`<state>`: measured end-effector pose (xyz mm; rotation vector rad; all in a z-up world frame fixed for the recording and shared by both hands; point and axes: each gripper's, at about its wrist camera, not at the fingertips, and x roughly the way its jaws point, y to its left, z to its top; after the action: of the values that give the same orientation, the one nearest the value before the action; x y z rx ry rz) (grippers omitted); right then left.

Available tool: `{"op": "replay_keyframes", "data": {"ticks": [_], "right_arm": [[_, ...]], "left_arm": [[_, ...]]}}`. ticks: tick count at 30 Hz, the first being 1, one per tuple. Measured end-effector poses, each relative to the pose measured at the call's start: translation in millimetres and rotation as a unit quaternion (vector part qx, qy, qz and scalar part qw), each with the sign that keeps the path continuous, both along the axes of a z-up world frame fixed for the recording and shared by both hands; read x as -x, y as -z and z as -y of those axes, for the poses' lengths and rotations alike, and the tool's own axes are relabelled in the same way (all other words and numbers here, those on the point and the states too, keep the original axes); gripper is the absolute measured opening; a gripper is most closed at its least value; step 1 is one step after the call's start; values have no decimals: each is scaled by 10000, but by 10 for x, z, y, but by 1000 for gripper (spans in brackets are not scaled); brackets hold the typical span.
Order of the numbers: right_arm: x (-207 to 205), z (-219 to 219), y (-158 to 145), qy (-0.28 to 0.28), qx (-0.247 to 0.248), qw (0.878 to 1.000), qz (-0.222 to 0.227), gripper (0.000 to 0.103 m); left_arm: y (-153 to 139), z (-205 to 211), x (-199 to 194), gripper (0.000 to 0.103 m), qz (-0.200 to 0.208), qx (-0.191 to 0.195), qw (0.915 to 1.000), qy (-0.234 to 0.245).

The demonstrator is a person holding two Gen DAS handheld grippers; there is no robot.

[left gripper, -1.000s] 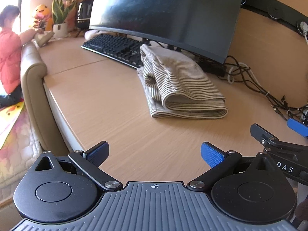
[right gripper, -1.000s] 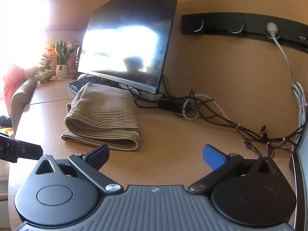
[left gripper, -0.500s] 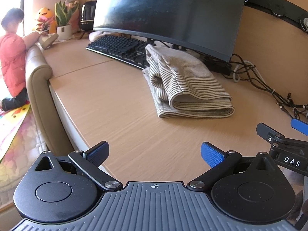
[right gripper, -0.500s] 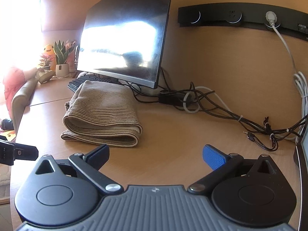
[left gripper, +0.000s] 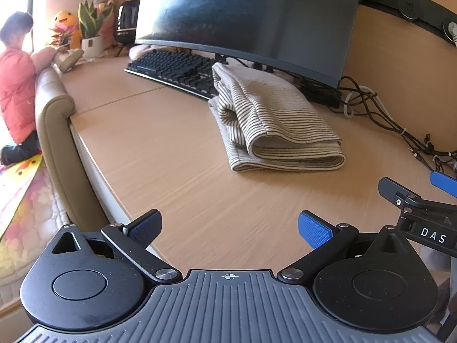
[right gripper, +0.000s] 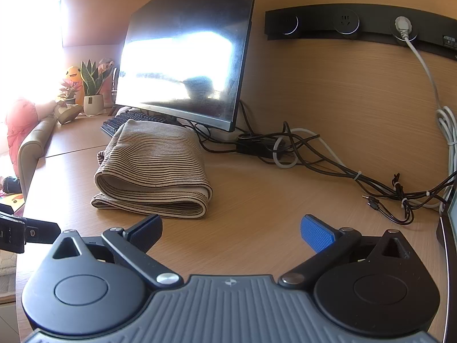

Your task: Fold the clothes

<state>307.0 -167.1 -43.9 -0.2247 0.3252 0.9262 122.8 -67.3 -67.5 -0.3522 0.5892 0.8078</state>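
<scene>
A pale wooden desk (left gripper: 177, 154) fills both wrist views, its curved front edge running off at seven o'clock in the left view. At the back stands a wide dark computer monitor (left gripper: 251, 14), with a black keyboard (left gripper: 174, 67) in front of it at about eleven o'clock. A tangle of black and white cables (right gripper: 314, 157) trails across the desk at two o'clock in the right view, below a black wall-mounted socket strip (right gripper: 342, 24) on the wood-panelled wall. A small potted plant in a white pot (left gripper: 91, 35) sits at the far left end of the desk, by a bright window. Beyond the desk edge, at nine o'clock in the left view, a person in a red top (left gripper: 15, 77) leans on a padded beige rail (left gripper: 52, 105).

A folded beige cloth with thin dark stripes (left gripper: 271, 123) lies flat on the desk just in front of the monitor, its far end touching the keyboard. Seen from the left gripper (left gripper: 228, 227), it lies ahead at about one o'clock, well apart from the blue-padded fingers. Seen from the right gripper (right gripper: 231, 228), it lies ahead at about eleven o'clock, nearer, just beyond the left finger. Both grippers have their fingers spread wide with nothing between them, above bare desk.
</scene>
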Motion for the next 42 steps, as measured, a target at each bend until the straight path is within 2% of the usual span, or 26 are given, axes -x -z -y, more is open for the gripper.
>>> {"op": "replay_keyframes", "data": {"ticks": [42], "right_arm": [[-13, 1, 3, -28, -8, 10000, -79, 103]], "left_arm": [[9, 3, -24, 103, -92, -57, 9999, 13]]}}
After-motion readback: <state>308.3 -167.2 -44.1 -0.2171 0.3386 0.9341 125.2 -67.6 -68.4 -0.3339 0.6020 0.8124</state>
